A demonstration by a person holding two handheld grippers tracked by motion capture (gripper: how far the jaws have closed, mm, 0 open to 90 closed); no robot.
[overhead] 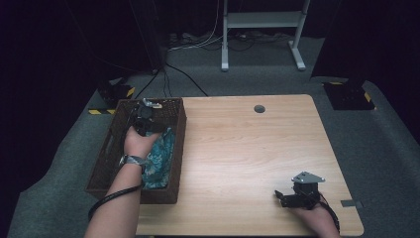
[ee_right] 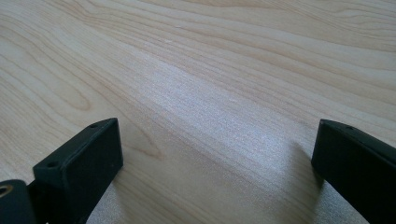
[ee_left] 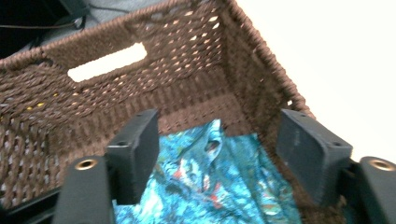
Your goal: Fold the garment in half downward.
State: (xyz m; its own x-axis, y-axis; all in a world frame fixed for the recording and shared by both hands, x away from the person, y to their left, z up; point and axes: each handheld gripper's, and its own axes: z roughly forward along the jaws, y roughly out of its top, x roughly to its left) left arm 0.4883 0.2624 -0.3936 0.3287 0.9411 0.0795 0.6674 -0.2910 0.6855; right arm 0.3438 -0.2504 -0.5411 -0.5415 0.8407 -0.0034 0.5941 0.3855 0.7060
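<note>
A brown wicker basket (overhead: pixel 105 157) stands on the left end of the wooden table (overhead: pixel 247 148). A teal patterned cloth (overhead: pixel 161 158) lies crumpled inside it. My left gripper (overhead: pixel 145 116) hangs inside the basket's far half, above the cloth. In the left gripper view the jaws of the left gripper (ee_left: pixel 219 126) stand open, the cloth (ee_left: pixel 210 182) lies below them untouched, and the basket wall (ee_left: pixel 187 56) with its handle slot is ahead. My right gripper (overhead: pixel 281 197) rests at the table's near right corner. In its own view the right gripper (ee_right: pixel 215 140) is open over bare wood.
A round cable hole (overhead: pixel 259 108) sits near the table's far edge. Beyond the table, a white frame (overhead: pixel 260 20) and cables lie on the grey carpet. A black block with yellow stripes (overhead: pixel 349 95) stands at the far right, another (overhead: pixel 115 94) at the far left.
</note>
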